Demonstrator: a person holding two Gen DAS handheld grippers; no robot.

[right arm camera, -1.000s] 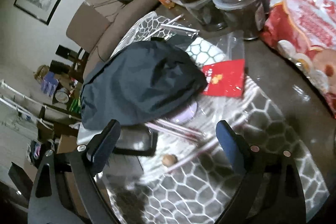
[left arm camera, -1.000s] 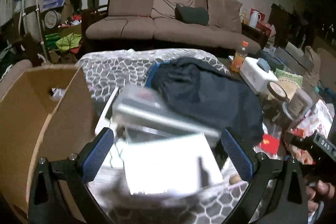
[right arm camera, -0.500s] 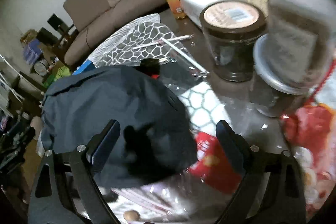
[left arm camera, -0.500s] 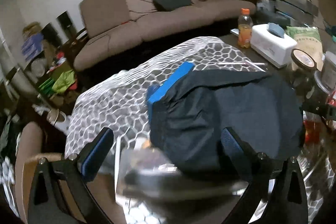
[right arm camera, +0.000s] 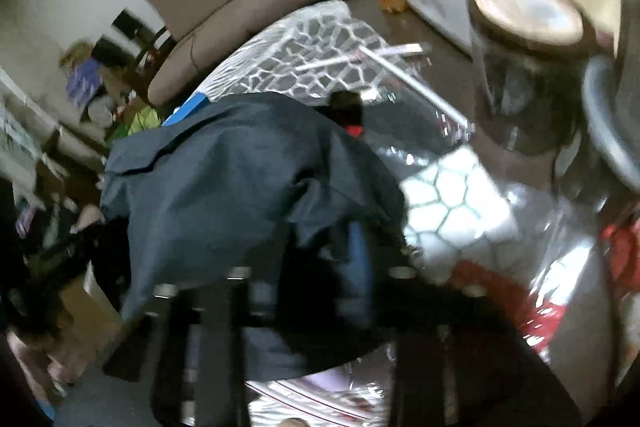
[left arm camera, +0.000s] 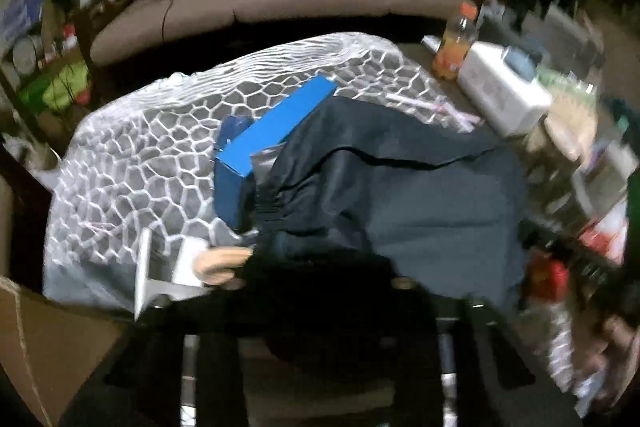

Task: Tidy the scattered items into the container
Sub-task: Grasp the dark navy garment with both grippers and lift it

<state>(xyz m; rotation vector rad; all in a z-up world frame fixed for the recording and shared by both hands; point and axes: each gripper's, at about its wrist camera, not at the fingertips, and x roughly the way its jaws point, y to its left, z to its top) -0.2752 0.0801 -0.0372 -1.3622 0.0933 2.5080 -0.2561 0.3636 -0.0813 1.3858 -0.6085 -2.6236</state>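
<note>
On the table, one dark garment point(left arm camera: 400, 187), two grippers pinching it.

Dark garment point(left arm camera: 400, 195) covering most of the blue box point(left arm camera: 276, 123), left tool point(left arm camera: 320, 291) fingertips vanishing into dark blur, right tool point(right arm camera: 320, 267) fingers smearing against fabric, cardboard box point(left arm camera: 36, 339) running off the edge, jar point(right arm camera: 524, 75) blurring.

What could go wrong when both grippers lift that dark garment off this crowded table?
Both grippers' jaws have just been closing, with dark garment fabric bunched between them. Risks:
1. The blue box is partly tucked under the cloth and could be dragged off.
2. The trailing fabric may sweep the glass jar beside it.
3. The grips are near the edge only, so the cloth could slip.
</note>
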